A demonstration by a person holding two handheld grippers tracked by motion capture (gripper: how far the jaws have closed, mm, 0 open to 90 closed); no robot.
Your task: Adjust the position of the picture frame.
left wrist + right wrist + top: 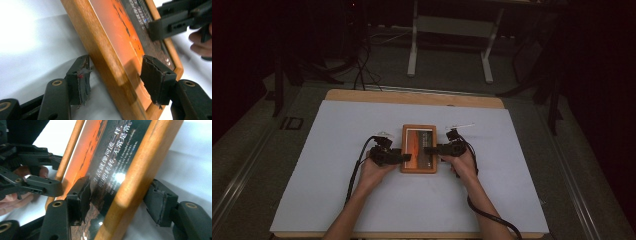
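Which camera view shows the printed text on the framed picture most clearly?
The right gripper view: the white text on the framed picture is close and sharp there. The left gripper view shows it as tiny blurred lines. In the high view the framed picture is too small to read.

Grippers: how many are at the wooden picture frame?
2. The left gripper straddles the wooden picture frame's left rail, the right gripper its right rail; both meet over the sunset print.
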